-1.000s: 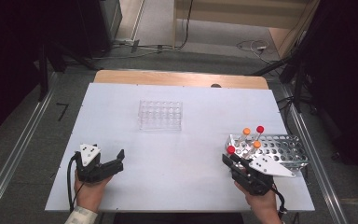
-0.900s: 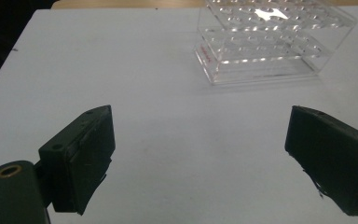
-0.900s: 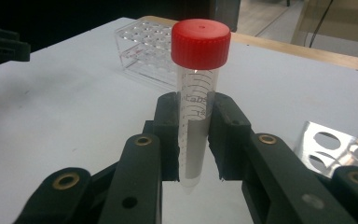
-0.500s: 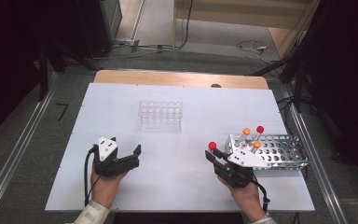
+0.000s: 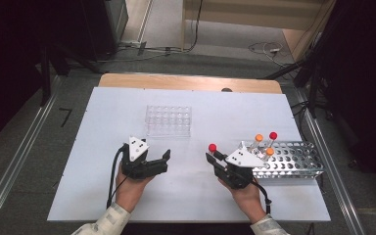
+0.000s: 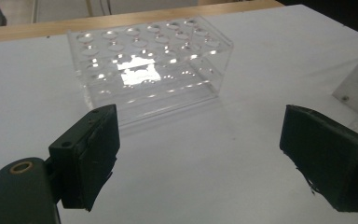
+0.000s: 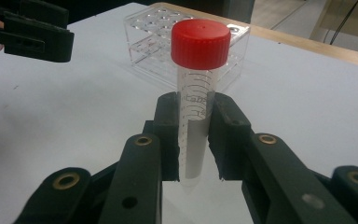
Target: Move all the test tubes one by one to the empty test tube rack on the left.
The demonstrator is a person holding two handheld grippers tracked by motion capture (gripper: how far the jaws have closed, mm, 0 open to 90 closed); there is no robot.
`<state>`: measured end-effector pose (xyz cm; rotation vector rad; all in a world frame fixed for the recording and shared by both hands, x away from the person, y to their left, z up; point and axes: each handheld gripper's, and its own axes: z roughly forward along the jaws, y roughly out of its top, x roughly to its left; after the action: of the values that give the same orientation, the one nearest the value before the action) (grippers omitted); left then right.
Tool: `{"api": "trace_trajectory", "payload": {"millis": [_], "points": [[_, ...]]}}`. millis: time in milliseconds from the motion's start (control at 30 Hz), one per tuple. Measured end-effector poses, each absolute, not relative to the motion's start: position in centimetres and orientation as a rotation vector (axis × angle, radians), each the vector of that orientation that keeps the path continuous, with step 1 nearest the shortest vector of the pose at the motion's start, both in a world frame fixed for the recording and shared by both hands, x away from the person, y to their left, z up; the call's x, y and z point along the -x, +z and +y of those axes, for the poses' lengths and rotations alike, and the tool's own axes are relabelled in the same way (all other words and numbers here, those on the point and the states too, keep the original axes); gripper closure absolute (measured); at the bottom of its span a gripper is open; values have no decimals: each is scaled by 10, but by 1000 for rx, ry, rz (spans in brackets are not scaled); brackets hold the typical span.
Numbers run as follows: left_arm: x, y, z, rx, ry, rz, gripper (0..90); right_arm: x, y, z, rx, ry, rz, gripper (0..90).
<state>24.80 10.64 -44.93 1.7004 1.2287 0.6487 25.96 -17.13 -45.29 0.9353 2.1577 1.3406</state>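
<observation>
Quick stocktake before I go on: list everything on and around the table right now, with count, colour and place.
Clear rack: one, transparent, holes empty, table centre.
Metal rack: one, silver, perforated, right side of table.
Tubes in metal rack: three, two orange caps and one red cap, at its left end.
Held tube: one, clear with red cap, between the right gripper's pads.
Table: one, white top, wooden far edge.
Left gripper: black, open, nothing between its pads, left of centre.
Right gripper: black, shut on the held tube, beside the metal rack.
</observation>
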Motion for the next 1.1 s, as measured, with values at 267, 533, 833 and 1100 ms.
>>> {"api": "trace_trajectory", "payload": {"millis": [267, 533, 833, 1100], "points": [[-253, -435, 89, -1715, 575, 1172, 176, -269, -457, -161, -934, 1332, 2172, 715], [-254, -418, 67, -1717, 497, 1067, 282, -274, -457, -154, -931, 1346, 2178, 715], [-257, -421, 50, -1753, 440, 1011, 402, -272, -458, -147, -909, 1344, 2200, 715], [-259, -417, 40, -1778, 445, 966, 508, -270, -461, -139, -878, 1344, 2223, 714]]}}
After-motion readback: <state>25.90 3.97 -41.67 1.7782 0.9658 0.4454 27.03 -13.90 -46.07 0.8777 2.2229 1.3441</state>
